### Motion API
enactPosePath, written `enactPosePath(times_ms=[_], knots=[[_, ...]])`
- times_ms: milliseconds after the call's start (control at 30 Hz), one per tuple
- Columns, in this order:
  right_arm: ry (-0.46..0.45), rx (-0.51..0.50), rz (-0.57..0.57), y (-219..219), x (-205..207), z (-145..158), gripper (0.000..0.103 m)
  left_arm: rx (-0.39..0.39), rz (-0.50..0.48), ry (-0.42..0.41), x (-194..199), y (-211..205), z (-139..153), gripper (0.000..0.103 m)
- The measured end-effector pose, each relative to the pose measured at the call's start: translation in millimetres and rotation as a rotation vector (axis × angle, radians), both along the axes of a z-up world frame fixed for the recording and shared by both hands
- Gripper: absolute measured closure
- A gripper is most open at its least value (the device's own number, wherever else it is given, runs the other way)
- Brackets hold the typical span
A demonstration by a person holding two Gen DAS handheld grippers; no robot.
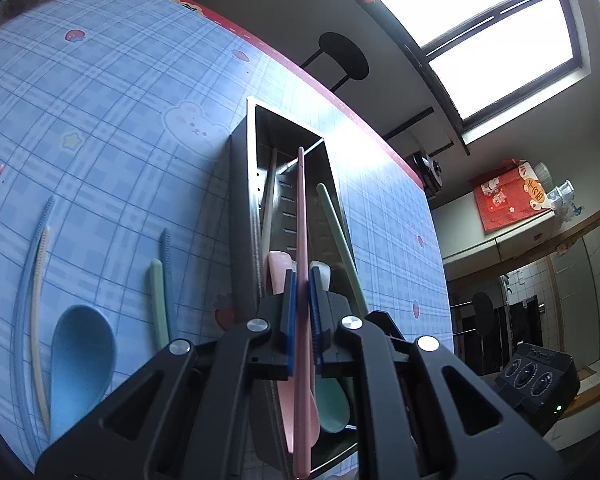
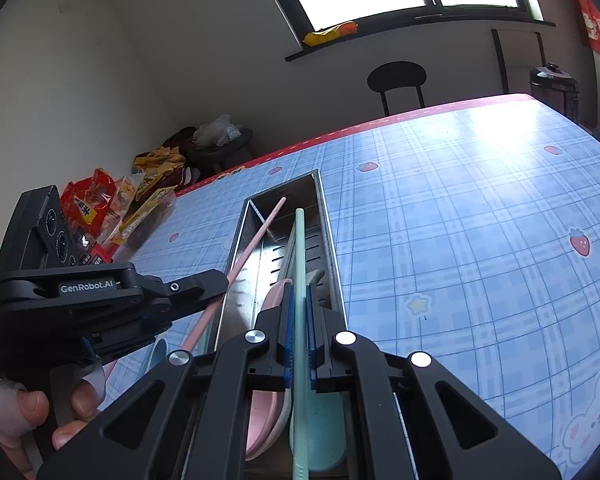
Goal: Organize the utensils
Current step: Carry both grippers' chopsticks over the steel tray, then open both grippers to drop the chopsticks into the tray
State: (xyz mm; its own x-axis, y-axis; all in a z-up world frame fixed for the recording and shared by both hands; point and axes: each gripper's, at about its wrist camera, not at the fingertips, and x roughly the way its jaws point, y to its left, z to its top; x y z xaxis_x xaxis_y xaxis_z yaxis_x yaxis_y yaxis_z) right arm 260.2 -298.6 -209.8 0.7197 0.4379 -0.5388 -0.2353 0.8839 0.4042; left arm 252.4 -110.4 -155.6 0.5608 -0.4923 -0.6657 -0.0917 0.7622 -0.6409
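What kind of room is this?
Probably a home dining room or kitchen: a table with a cartoon tablecloth, a chair, snack packets and a metal utensil tray.

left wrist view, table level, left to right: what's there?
Cream chopstick → blue spoon → green chopstick → steel utensil tray → pink chopstick held in the left tool → green spoon.
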Motion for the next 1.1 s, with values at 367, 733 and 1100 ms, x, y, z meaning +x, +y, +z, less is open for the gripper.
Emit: enactPosePath(times_ms=[367, 733, 1100], knots=[[0.015, -0.018, -0.013, 1.7, 5.9, -4.5, 0.097, 0.022, -0.008, 0.014, 5.5, -11.7, -7.0, 0.093], [0.028, -0.018, -0.008, 3.8, 10.6, -8.1, 0.097, 0.038, -0.010, 0.015, 13.0, -19.3, -9.0, 0.093], [-0.094, 0.018, -0.073, -10.1, -5.0, 14.7, 0.036, 0.123, -0.021, -0.167, 5.0, -8.8, 49.7, 0.044]])
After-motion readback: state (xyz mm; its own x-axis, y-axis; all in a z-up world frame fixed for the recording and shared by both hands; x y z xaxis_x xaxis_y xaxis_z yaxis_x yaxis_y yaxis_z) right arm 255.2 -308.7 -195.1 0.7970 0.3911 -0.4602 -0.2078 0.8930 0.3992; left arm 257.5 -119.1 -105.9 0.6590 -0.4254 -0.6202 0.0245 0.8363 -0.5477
